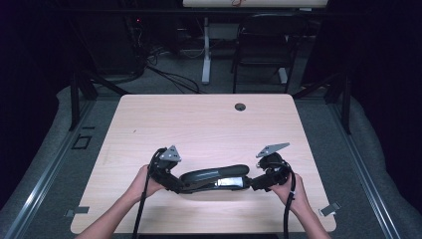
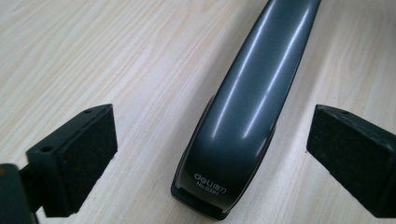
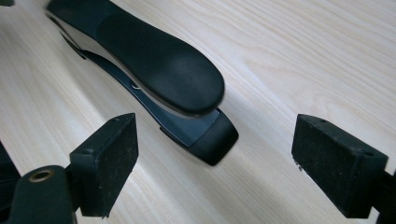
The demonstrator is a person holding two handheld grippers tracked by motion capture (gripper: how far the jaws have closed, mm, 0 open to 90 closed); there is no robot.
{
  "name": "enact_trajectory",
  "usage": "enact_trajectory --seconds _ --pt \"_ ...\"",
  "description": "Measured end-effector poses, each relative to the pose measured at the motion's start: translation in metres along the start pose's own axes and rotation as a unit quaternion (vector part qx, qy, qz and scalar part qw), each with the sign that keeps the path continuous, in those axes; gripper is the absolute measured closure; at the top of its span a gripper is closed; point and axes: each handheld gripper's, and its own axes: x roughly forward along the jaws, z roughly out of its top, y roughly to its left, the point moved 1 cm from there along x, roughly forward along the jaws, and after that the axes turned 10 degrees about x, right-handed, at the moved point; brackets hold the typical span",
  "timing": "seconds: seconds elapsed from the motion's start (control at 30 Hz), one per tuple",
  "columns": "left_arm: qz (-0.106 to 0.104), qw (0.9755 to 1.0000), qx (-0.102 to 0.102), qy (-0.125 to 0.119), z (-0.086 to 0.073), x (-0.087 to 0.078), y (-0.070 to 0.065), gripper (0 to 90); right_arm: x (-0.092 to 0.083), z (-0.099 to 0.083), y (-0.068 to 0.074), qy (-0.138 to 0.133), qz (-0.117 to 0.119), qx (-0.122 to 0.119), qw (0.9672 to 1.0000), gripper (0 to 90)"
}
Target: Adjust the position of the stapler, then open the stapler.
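Large dark-grey stapler (image 1: 215,178) lies flat on the light wood table (image 1: 209,124), near the front edge, long axis running left-right across the person's side.

Left hand-held gripper (image 1: 175,185) sits at the stapler's left end, w/ the person's left hand (image 1: 144,183) behind it. In the left gripper view the two black pads (image 2: 74,158) stand wide apart, one each side of the stapler's glossy rear end (image 2: 224,154), clear gaps both sides, no contact. White brand lettering shows on that end. So left = released, not gripping.

Right hand-held gripper (image 1: 255,184) is at the stapler's right end, held by the right hand (image 1: 293,191). In the right gripper view the pads (image 3: 107,163) are spread wide too; the stapler's front tip (image 3: 205,135), matte black top pad over the base, points in between them but touches neither. Right = released as well.

Stapler rests on the table on its own, closed, top arm down on the base. Grey three-cornered plates top both grippers in the high view; cables trail back toward the person. Beyond the table's far edge: dark floor, a chair (image 1: 263,45), a white desk leg (image 1: 205,50).
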Motion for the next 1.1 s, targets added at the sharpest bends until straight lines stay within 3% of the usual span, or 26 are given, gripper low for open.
enact_trajectory --seconds 0.13,0.37,0.5,0.77,0.83,0.93,1.1 --pt "0.008 0.9999 -0.006 -0.007 0.003 -0.004 -0.004 0.1 -0.003 -0.002 0.001 -0.004 -0.017 0.011 0.9998 11.9" --pt "0.028 0.9994 -0.017 -0.012 0.005 -0.007 -0.003 0.0 -0.009 -0.009 0.002 -0.012 -0.026 0.027 0.9992 5.5" --pt "0.035 0.9984 -0.039 -0.019 0.006 -0.007 -0.002 0.0 -0.01 -0.011 0.0 -0.007 -0.032 0.037 0.9988 1.9" --pt "0.042 0.9982 -0.032 -0.028 0.012 -0.006 -0.011 0.0 -0.016 -0.017 -0.001 -0.006 -0.043 0.047 0.998 2.3" --pt "0.059 0.9971 -0.033 -0.035 0.014 -0.007 -0.015 0.1 -0.016 -0.019 0.0 -0.006 -0.051 0.049 0.9975 2.9" --pt "0.068 0.9957 -0.04 -0.047 0.017 -0.009 -0.018 0.1 -0.015 -0.02 0.002 -0.01 -0.054 0.07 0.996 4.5" --pt "0.056 0.9938 -0.059 -0.075 0.025 -0.011 -0.028 0.3 -0.015 -0.022 0.009 -0.017 -0.074 0.074 0.9944 4.2"
